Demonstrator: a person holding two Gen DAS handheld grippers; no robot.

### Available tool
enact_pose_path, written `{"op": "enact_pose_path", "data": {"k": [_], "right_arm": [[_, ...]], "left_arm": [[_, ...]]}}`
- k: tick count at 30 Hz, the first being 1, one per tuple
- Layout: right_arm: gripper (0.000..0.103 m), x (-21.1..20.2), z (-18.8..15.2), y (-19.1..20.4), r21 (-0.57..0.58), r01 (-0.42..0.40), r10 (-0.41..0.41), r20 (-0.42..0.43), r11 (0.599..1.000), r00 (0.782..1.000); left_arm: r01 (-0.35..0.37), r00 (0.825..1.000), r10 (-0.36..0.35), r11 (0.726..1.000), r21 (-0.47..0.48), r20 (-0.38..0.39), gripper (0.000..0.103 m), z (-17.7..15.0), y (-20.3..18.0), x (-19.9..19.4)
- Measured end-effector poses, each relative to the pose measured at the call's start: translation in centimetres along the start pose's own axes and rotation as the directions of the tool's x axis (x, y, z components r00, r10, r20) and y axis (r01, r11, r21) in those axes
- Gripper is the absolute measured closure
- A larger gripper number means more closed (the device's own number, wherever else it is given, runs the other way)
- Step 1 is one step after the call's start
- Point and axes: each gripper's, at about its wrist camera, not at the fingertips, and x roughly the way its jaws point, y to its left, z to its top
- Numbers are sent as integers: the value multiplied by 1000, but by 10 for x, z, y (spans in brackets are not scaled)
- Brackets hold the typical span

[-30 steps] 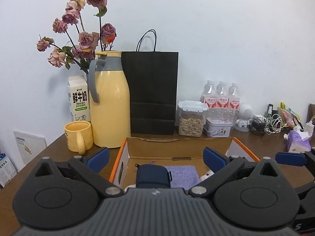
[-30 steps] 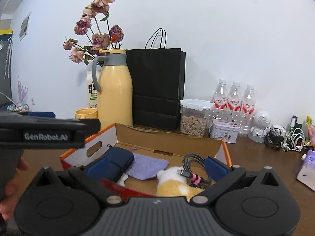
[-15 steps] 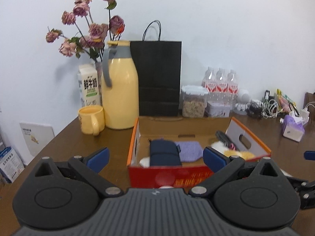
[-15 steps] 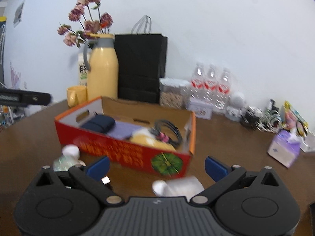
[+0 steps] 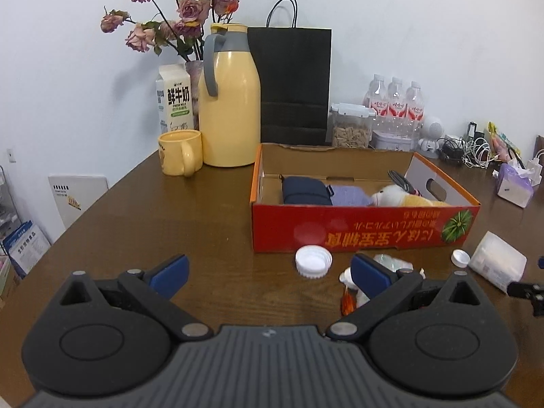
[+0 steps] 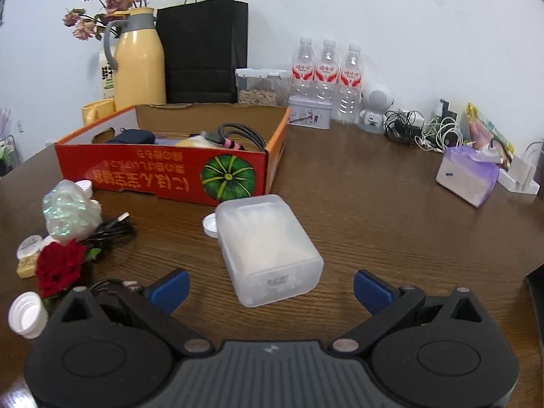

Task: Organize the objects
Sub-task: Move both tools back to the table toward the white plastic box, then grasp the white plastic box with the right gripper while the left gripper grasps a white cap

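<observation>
A: Biggest first, then. The brown desk [image 6: 357, 197] runs wide, and right of the red box [image 6: 163, 176] there is open wood out to a purple tissue pack [image 6: 467, 176] near the right edge.

B: On my side the bare stretch lies left of the box [image 5: 360, 231], from the yellow mug [image 5: 180, 153] toward the desk's left edge. The box stands open-topped and holds one navy pouch [image 5: 306, 192], one lilac cloth [image 5: 350, 195], one plush toy [image 5: 404, 199] and one dark cable [image 5: 401, 180].

A: Along the wall: one yellow jug [image 6: 137, 64], one black paper bag [image 6: 204, 47], three water bottles [image 6: 326, 68].

B: Loose things?

A: One frosted plastic case [image 6: 267, 248] lies on the desk in front of the box, just ahead of the right tongs [image 6: 270, 287], which are spread wide with nothing between them. A white cap [image 6: 210, 226] touches its far corner. At left: one crinkled bag [image 6: 69, 216], one red rose [image 6: 61, 265], one black cable [image 6: 112, 231], another cap [image 6: 27, 312].

B: The left tongs [image 5: 268, 272] are also spread apart and empty. One white lid [image 5: 312, 260] lies just ahead of them, close to the box's front wall.
</observation>
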Motion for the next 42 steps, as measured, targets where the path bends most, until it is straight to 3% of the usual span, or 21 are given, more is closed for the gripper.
{"op": "enact_pose_path", "data": {"k": [12, 17, 20, 25, 33, 42], "right_arm": [[0, 56, 34, 6, -51, -48, 44, -75, 998, 996], [4, 60, 30, 7, -28, 4, -7, -82, 1000, 997], [25, 57, 27, 2, 12, -23, 24, -80, 1000, 997], [38, 51, 24, 3, 12, -49, 50, -73, 999, 996], [39, 27, 15, 7, 11, -36, 36, 7, 999, 999], [39, -16, -1, 24, -15, -65, 66, 84, 998, 994]], "left_arm": [[-24, 999, 23, 1000, -15, -35, 0, -16, 8, -13], [-20, 998, 19, 999, -27, -55, 0, -21, 10, -12], [-11, 998, 8, 999, -35, -66, 0, -23, 9, -11], [9, 997, -11, 999, -32, -78, 0, -27, 2, -9], [19, 996, -21, 999, -25, -86, 0, -32, -10, -9], [98, 992, -97, 995, 11, -82, 0, -43, -38, -18]]}}
